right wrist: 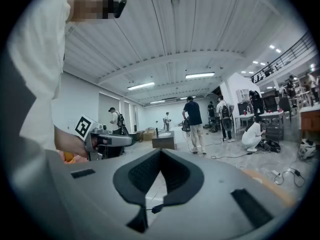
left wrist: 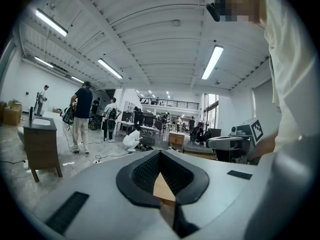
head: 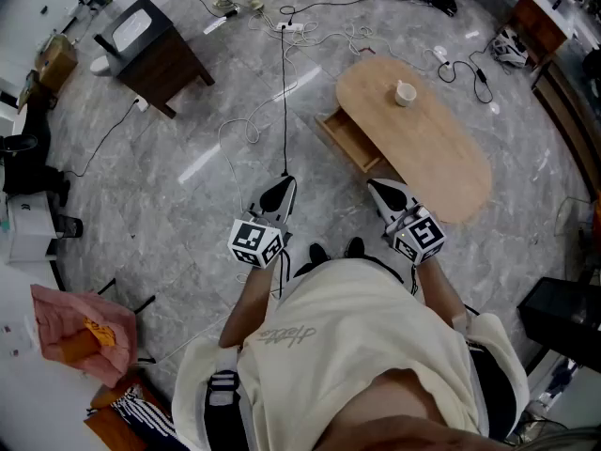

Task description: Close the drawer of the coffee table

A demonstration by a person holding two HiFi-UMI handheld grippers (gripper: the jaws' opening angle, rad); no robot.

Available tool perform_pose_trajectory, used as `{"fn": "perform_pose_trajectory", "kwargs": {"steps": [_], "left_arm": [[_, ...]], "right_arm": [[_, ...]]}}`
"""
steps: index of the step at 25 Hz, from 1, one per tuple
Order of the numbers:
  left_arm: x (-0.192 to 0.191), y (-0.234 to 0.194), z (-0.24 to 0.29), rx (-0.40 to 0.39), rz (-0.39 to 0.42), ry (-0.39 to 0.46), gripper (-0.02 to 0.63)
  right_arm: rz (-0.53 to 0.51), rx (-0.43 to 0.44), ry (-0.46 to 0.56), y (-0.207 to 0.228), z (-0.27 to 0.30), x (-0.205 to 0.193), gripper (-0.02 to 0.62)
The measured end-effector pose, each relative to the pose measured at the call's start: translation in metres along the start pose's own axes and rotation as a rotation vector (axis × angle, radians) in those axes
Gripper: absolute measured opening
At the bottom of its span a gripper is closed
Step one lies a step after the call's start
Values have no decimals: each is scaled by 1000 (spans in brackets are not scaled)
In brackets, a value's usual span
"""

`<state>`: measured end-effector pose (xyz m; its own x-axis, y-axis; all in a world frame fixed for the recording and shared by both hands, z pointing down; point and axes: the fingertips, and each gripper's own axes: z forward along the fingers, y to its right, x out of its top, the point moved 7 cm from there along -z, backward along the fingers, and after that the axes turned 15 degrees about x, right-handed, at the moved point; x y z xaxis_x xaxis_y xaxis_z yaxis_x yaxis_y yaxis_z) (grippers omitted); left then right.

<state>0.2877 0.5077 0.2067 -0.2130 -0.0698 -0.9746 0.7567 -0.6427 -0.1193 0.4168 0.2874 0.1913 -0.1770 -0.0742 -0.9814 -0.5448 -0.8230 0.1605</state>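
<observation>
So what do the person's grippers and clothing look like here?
Both the left gripper and right gripper have grey bodies, black textured pads and a cube of black-and-white square markers. The person wears a cream short-sleeved T-shirt.

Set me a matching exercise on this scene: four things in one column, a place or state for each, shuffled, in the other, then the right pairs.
Things
1. drawer
2. cup
3. left hand-held gripper
4. dark cabinet

Places or states
A. jaws together, nothing between them
B. standing on the floor, upper left in the head view
C. pulled out, open
D. on top of the coffee table

Pairs: 1-C; 2-D; 3-A; 4-B
</observation>
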Motion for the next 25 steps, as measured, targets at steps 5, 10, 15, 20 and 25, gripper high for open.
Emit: {"fn": "perform_pose_trajectory", "kwargs": {"steps": [5, 10, 15, 20, 25], "left_arm": [[-1, 0, 4, -8, -12, -1, 5], [-1, -7, 4, -18, -14, -3, 5], [-3, -23, 1, -18, -18, -8, 5], [-1, -40, 0, -24, -13, -9, 5], [-9, -56, 1, -45, -10, -14, 5]], "right_arm": [[11, -17, 12, 1, 0, -1, -6], [13, -30, 0, -1, 7, -3, -5], [27, -22, 8, -5, 23, -3, -5], [12, -23, -3, -12, 40, 0, -5], [23, -42, -19, -17, 54, -9, -5]]}}
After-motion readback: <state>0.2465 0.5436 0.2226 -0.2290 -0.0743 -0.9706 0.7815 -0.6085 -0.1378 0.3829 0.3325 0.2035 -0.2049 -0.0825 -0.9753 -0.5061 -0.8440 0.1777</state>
